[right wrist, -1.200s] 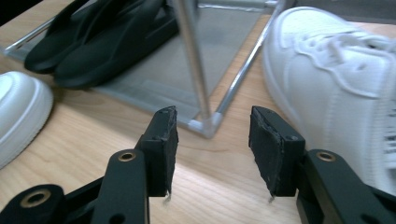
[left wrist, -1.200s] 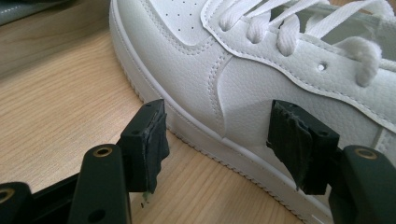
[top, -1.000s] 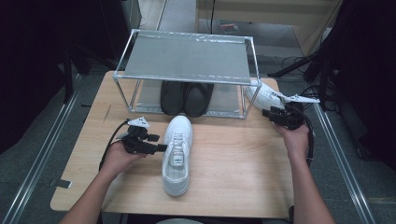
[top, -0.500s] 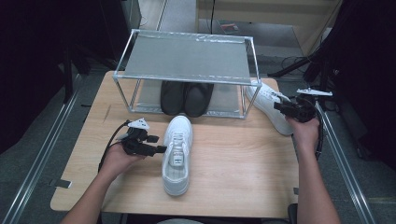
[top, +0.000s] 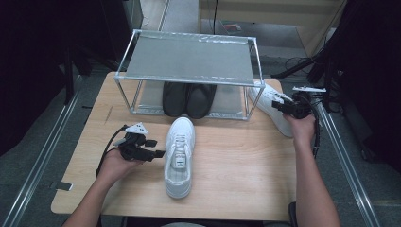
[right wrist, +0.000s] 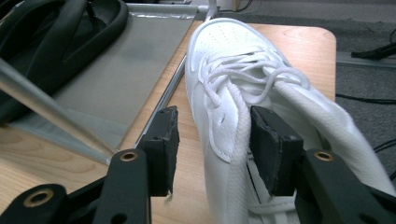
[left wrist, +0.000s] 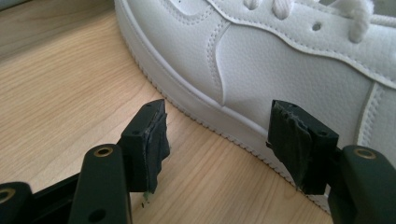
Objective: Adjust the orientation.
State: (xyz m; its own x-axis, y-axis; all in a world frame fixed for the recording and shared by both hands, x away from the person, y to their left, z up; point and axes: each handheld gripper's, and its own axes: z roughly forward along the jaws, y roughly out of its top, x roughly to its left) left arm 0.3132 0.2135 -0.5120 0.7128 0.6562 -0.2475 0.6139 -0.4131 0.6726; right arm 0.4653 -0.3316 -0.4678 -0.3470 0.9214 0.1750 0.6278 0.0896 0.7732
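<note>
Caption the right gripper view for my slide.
Right hand-held gripper straddling the white sneaker's side beside the rack.

Two black handheld grippers, left gripper [top: 158,153] and right gripper [top: 275,105], carry brass-ringed screw holes, grey three-cornered plates and trailing black cables; forearms unsleeved.

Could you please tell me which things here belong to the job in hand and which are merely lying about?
In the job:
white lace-up leather sneaker at table centre
matching white sneaker beside the rack
left gripper
right gripper

Lying about:
black shoe pair
metal-framed shoe rack
</note>
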